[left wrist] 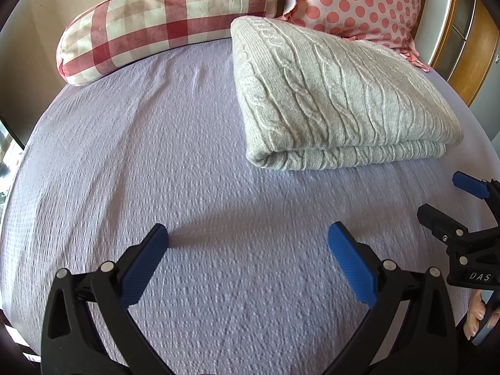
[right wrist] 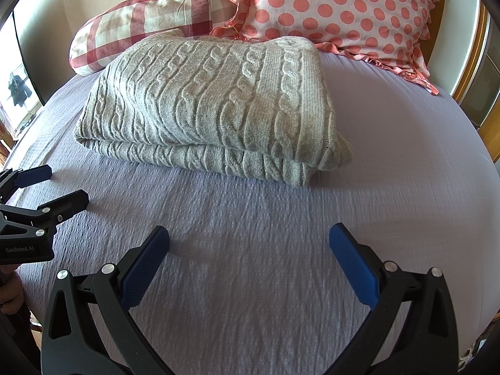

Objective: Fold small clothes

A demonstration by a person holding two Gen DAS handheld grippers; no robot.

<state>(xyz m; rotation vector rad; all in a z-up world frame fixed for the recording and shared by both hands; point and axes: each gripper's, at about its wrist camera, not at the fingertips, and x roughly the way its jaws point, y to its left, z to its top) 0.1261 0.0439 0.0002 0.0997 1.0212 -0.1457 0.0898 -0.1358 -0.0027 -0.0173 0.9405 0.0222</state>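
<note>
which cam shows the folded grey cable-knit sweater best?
Right wrist: the folded grey cable-knit sweater sits centred, top and both stacked layers visible. Left wrist shows it off to the right, seen obliquely.

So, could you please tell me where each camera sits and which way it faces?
Left wrist: on the left gripper, facing up the bed toward the pillows; its open fingers show, with the right gripper at right.
Right wrist: on the right gripper, facing the folded sweater; its open fingers show, with the left gripper at left.
Shared: sweater, checked pillow, dotted pillow.
</note>
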